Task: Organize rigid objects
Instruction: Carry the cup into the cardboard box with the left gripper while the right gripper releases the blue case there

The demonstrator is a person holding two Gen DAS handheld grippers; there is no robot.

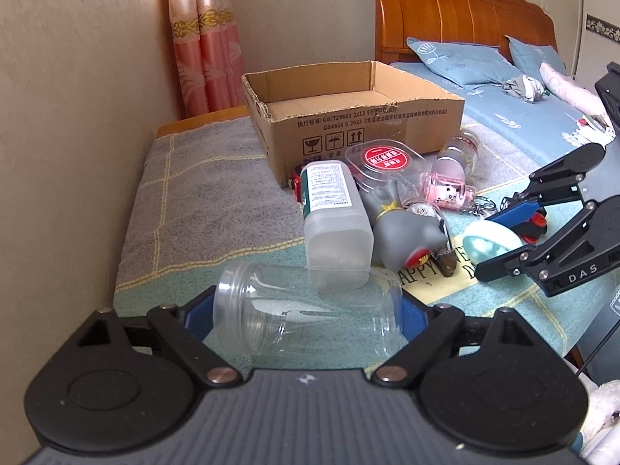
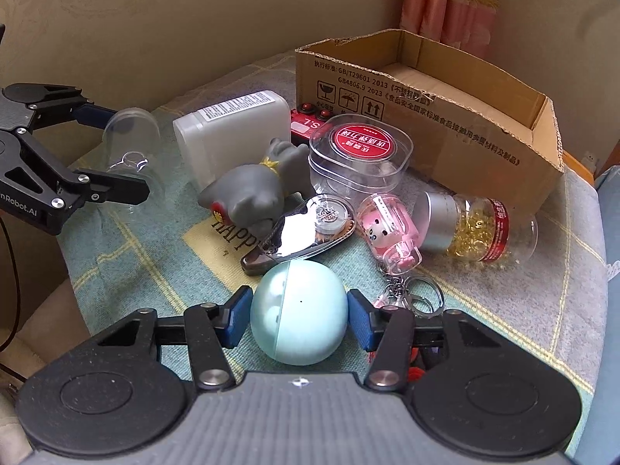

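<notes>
One cardboard box [image 2: 457, 116], open and empty, is set at the back of the checked towel [image 1: 201, 178]; "GB/T29601 2013" and "GB4806.9 2023" are printed on its side above three handling symbols.

In front of it are counted:
- one frosted white bottle [image 1: 333, 217], lying flat, small print unreadable
- one grey figurine [image 2: 248, 193]
- one clear lidded tub [image 2: 360, 155] with a round red label, script unreadable
- one pink keychain charm [image 2: 391, 228]
- one jar of gold beads [image 2: 476, 228], red-banded, on its side
- one correction-tape dispenser [image 2: 306, 232]
- one red item marked "S.L" [image 2: 306, 124], half hidden

One clear jar [image 1: 306, 310] lies on its side between the pads of the left gripper [image 1: 308, 316], seemingly touched at both ends; a firm clamp cannot be confirmed. One pale teal egg [image 2: 298, 314] is clamped by the right gripper [image 2: 298, 317]. "DAS" and "nRobot.AI" are read on the gripper bodies.
</notes>
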